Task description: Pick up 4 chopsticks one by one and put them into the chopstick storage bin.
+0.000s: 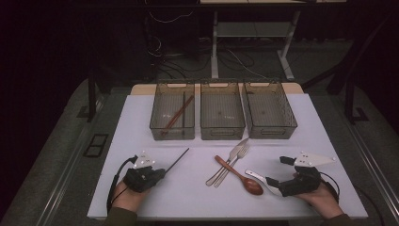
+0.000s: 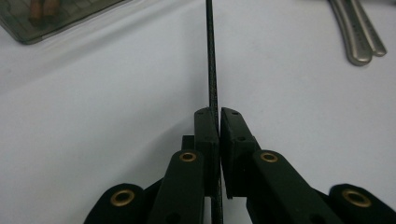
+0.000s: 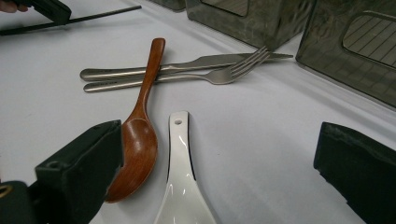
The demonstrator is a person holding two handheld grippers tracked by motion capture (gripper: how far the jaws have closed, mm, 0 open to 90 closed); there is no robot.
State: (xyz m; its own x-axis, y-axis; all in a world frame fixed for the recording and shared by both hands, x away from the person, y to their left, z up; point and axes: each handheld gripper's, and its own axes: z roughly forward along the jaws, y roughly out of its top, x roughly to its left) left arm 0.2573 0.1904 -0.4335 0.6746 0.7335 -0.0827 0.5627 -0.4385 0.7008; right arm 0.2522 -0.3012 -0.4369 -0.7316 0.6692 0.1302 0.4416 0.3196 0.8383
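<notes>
At the left of the table, a thin black chopstick [image 1: 179, 159] is being pinched near one end between the clenched jaws of the left gripper [image 1: 160, 173], its long free end pointing toward the left bin [image 1: 172, 130], where brown chopsticks [image 1: 178, 114] are already lying. Because so slender a rod is being gripped that far from its middle, it is likely being left free to pivot or slip, and its tip could be caught on the bin's rim if it is carried too low. Further right, a knife [image 1: 229, 160] and fork [image 1: 234, 162] are lying side by side with a wooden spoon [image 1: 241, 177] crossing their handles, so any of them could be dragged along if one is lifted carelessly. At the right, a white ceramic spoon [image 3: 183, 182] is lying between the wide-open jaws of the right gripper [image 1: 273, 184], ungrasped; its glazed, curved surface is judged slippery, and it could be squeezed out or the wooden spoon just beside it nudged.
</notes>
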